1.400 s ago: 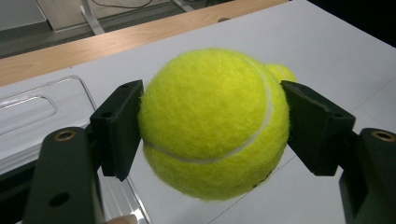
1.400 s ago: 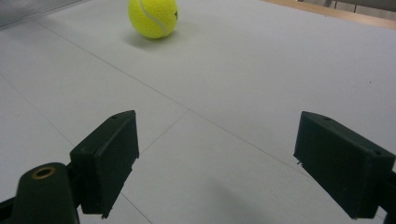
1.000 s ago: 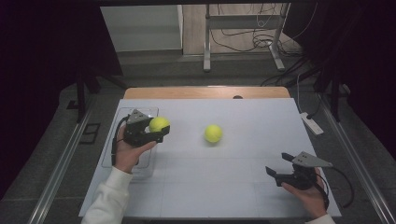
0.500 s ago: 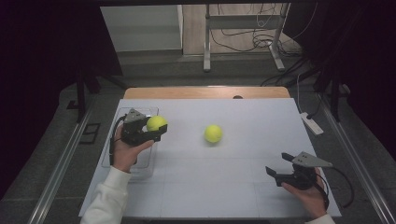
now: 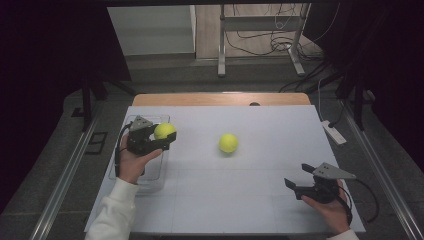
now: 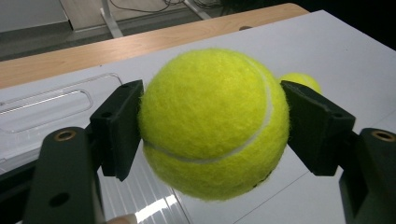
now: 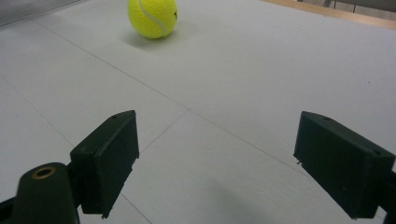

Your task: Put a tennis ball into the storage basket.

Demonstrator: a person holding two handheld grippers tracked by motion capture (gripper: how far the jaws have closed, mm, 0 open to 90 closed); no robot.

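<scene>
White sleeves came in from the bottom edge of the high view, one at 7 o'clock and one at 5 o'clock. Nearest, at 5 o'clock on the table [image 5: 250, 210], the right gripper [image 5: 296, 181] sat in the person's right hand [image 5: 327, 207], low over the white top. Its jaws stood wide apart with nothing between them; in the right gripper view bare table lay between the two black pads [image 7: 108, 161], and the pads pointed toward 11 o'clock in the high view.

Farther in, at 9 o'clock, the left hand [image 5: 131, 162] carried the left gripper [image 5: 167, 140] above a clear tray [image 5: 150, 175] that lay flat along the table's left side. This gripper was clamped on a ball [image 5: 164, 131]: in the left gripper view both pads [image 6: 119, 126] pressed into the yellow felt from either side, and the ball hung clear of the surface, its white seam curving across the front. The held ball sat over the tray's far right corner.

Near the table's centre, a shade toward 12 o'clock, a second ball [image 5: 228, 143] rested on the white top, well apart from both grippers and untouched. Its edge peeked out behind the held ball in the left gripper view.

Beyond the white sheet, at 12 o'clock, a strip of wood edge [image 5: 220, 98] showed.
</scene>
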